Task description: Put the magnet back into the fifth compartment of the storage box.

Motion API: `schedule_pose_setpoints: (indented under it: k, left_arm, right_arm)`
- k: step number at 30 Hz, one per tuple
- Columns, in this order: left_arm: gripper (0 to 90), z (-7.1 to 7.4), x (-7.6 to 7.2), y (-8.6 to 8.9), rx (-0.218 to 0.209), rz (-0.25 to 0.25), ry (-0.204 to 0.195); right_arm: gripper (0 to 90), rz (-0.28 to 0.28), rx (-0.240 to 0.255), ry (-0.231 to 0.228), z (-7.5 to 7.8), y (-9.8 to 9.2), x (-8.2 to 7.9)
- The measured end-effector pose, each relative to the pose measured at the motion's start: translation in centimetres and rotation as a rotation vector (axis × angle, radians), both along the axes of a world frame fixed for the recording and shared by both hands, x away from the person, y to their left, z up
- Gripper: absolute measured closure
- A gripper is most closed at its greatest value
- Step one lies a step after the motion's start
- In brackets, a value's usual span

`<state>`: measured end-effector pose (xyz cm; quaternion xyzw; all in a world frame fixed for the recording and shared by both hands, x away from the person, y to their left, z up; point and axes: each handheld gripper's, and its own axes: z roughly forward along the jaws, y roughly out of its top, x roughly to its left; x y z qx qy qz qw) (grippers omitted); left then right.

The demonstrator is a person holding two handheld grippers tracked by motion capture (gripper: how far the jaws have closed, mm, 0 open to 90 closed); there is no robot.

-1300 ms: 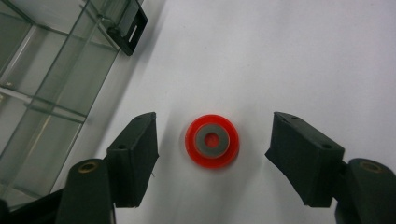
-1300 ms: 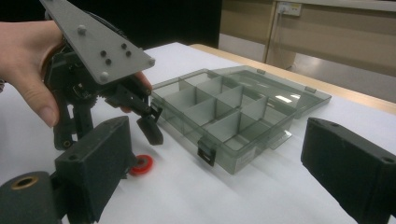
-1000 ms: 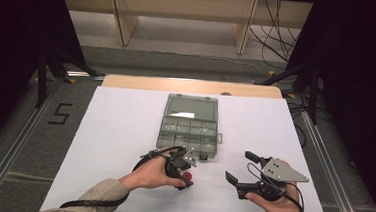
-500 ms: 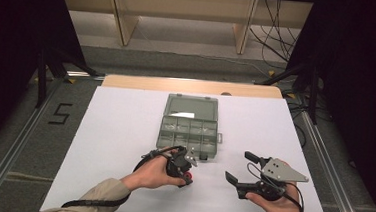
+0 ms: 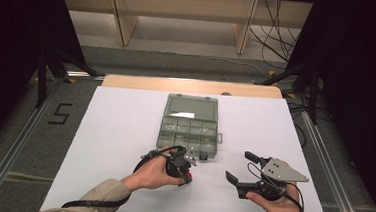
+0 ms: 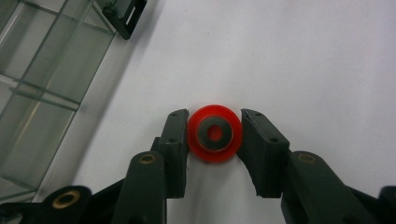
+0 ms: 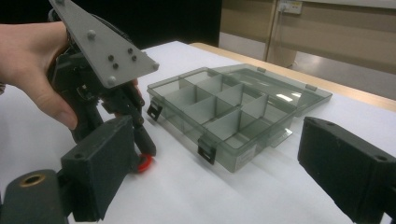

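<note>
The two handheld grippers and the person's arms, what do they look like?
Both are black two-jaw tools with blocky pads. The right gripper carries a grey three-cornered plate with dark screws. The left gripper shows brass-coloured pivot pins. A black cable trails along the beige sleeve.

The left gripper (image 6: 214, 135) has just been closing its jaws around the red ring (image 6: 214, 133), now touching it.

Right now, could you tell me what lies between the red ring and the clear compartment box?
Only bare white table: in the left gripper view, nothing sits between the red ring and the clear compartment box.
</note>
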<state>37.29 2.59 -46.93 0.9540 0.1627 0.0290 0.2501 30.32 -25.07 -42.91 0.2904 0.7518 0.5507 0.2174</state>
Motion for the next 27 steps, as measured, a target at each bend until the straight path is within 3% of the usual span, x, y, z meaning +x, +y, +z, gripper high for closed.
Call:
schedule_pose_setpoints:
  k: [1,3,4,5,7,10,14,15,17,18,21,22,23,24,27]
  left_arm:
    - [62.7,0.1,0.0,0.1,0.001,0.004,0.003]
    - [62.7,0.3,0.1,0.2,-0.009,0.005,-0.005]
    - [62.7,0.4,0.1,0.3,-0.011,0.006,-0.010]
    - [62.7,0.4,0.1,0.3,-0.016,0.014,-0.004]
    - [62.7,0.5,0.1,0.3,-0.019,0.010,-0.009]
    - [62.7,0.7,0.2,0.4,-0.023,0.009,-0.015]
    - [62.7,0.9,0.2,0.6,-0.034,0.022,-0.016]
    - [62.7,0.9,0.1,0.6,-0.047,0.039,-0.008]
    - [62.7,1.2,0.3,0.7,-0.037,0.024,-0.019]
    - [62.7,1.2,0.2,0.7,-0.053,0.045,-0.013]
    - [62.8,1.5,0.4,0.9,-0.059,0.048,-0.021]
    - [62.7,1.5,0.2,0.8,-0.095,0.071,-0.015]
    - [62.8,1.7,0.5,1.0,-0.058,0.039,-0.028]
    - [62.8,1.6,0.3,0.9,-0.093,0.074,-0.017]
    - [62.8,2.0,0.6,1.1,-0.065,0.048,-0.031]
  right_arm:
    - [11.8,-0.006,-0.004,0.029,0.1,0.0,-0.2]
    - [11.9,-0.005,-0.003,0.027,0.1,0.0,-0.2]
    - [11.9,-0.006,-0.007,0.004,0.1,-0.1,-0.1]
    - [11.9,-0.007,-0.002,0.028,0.1,0.0,-0.2]
    - [11.9,-0.003,0.015,0.026,0.0,0.1,-0.2]
    - [12.0,-0.010,0.016,-0.015,0.0,0.1,0.0]
    - [12.1,-0.005,0.024,0.025,0.0,0.1,-0.1]
    - [12.0,-0.009,0.016,-0.002,0.0,0.1,0.0]
    - [12.1,-0.010,0.017,-0.010,0.0,0.1,0.0]
    - [12.1,-0.005,0.027,0.022,0.0,0.1,-0.1]
    - [12.1,-0.005,0.026,0.025,0.0,0.1,-0.1]
    - [12.2,-0.005,0.025,0.025,0.0,0.1,-0.1]
    - [12.2,-0.005,0.026,0.026,0.0,0.2,-0.1]
    - [12.2,-0.005,0.025,0.026,0.0,0.2,-0.1]
    - [12.3,-0.005,0.025,0.026,0.0,0.1,-0.1]
